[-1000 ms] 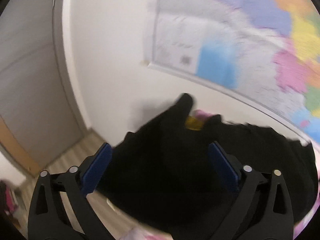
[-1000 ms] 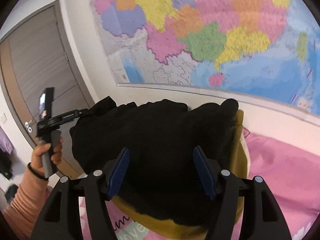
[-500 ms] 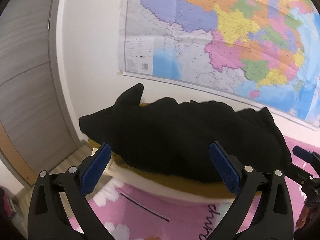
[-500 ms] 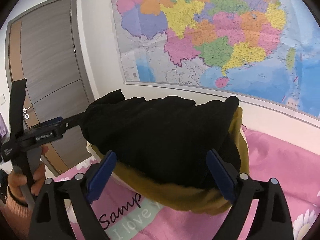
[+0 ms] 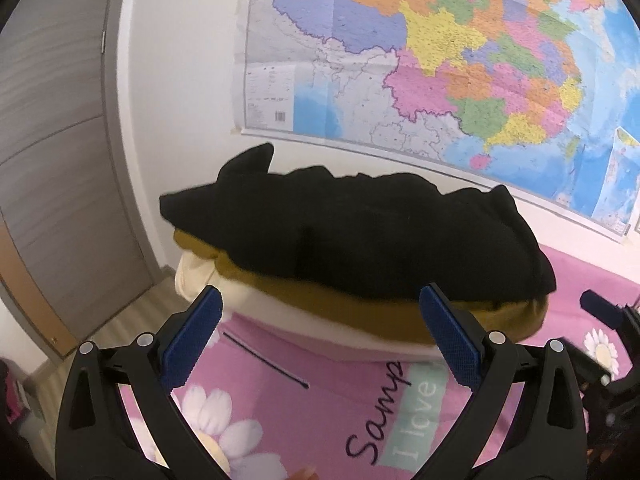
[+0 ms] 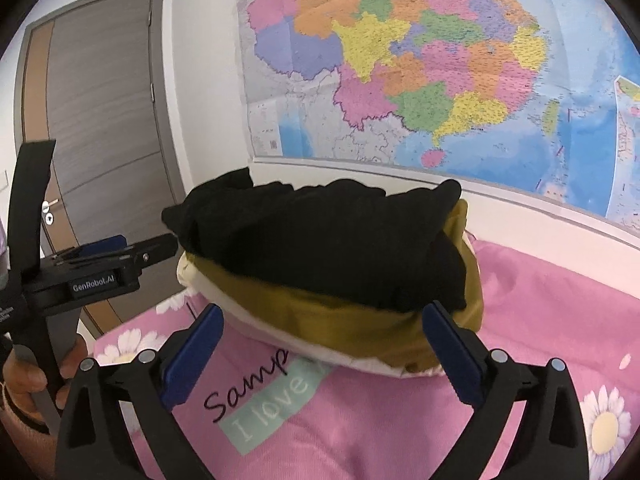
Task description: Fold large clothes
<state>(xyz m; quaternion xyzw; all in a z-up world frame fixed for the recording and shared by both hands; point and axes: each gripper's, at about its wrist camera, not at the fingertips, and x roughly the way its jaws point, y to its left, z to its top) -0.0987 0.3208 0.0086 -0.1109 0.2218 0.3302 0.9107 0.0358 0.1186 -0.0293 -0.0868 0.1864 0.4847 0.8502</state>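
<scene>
A folded black garment (image 5: 360, 232) (image 6: 332, 248) lies on top of a stack, over a mustard garment (image 5: 360, 312) (image 6: 340, 320) and a cream one (image 5: 200, 276) (image 6: 256, 316). The stack rests on a pink bed cover (image 5: 320, 400) (image 6: 400, 420). My left gripper (image 5: 320, 332) stands open just in front of the stack, with nothing between its blue pads. My right gripper (image 6: 320, 340) is wide, its jaws still opening, clear of the cloth. The right wrist view shows the left gripper (image 6: 120, 252) side-on beside the stack's left end, held by a hand (image 6: 24, 376).
A large coloured map (image 5: 440, 60) (image 6: 400, 60) hangs on the white wall behind the stack. To the left are a grey door (image 6: 100, 120) (image 5: 48, 120) and wooden floor (image 5: 132, 312). The bed cover has daisy prints and a lettered patch (image 6: 272, 404).
Both grippers have drawn back from the stack. The right jaws, earlier around the black garment, have spread wide and let it go. The black garment now lies flat on the mustard one.
</scene>
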